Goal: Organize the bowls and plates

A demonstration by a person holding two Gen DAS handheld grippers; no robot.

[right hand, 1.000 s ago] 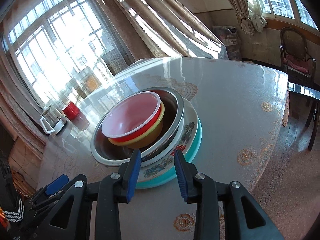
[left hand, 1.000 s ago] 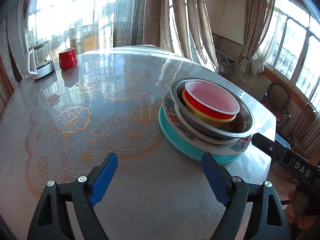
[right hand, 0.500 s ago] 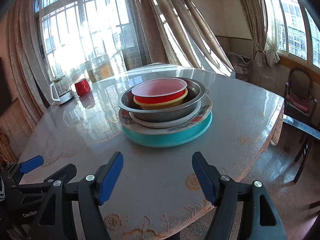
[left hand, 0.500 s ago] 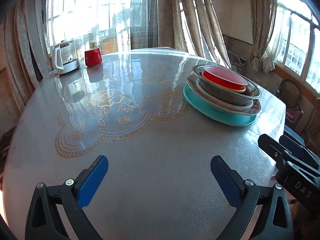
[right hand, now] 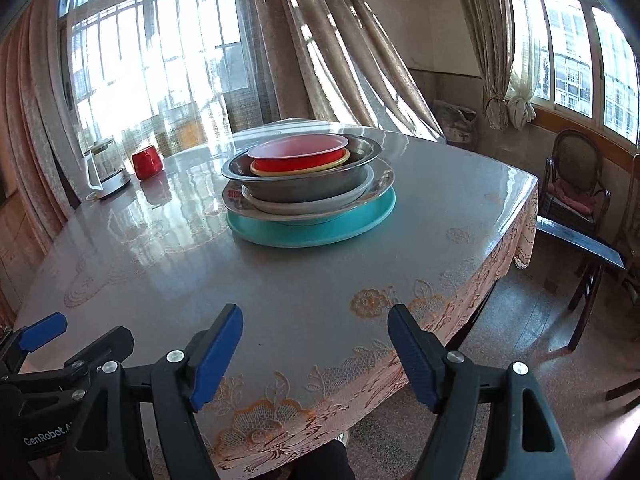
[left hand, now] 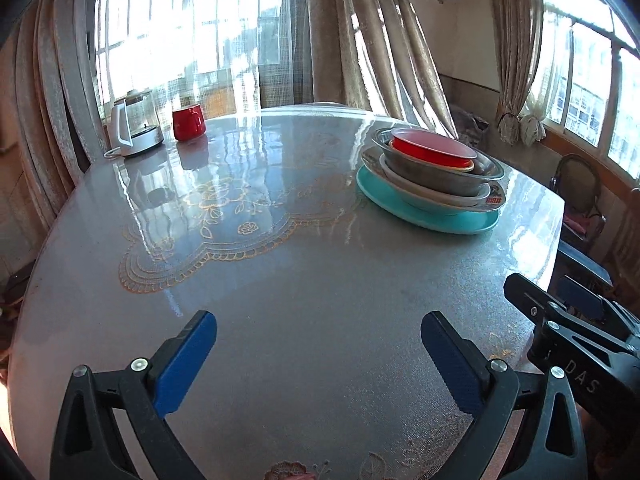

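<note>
Left claw (left hand: 318, 346) gapes; right claw (right hand: 315, 340) opening, both seemingly angled tableward.

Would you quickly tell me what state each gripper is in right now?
Left gripper: open, holding nothing.
Right gripper: jaws opening, nothing between them.

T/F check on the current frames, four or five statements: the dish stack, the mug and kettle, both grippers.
1. The red bowl sits on top of the stack. True.
2. The teal plate is the stack's bottom layer. True.
3. The red mug stands inside the metal bowl. False: it stands on the table beside the kettle.
4. The left gripper grips a plate. False: nothing is between its fingers.
5. The right gripper touches the stack. False: it is apart, jaws opening and empty.
</note>
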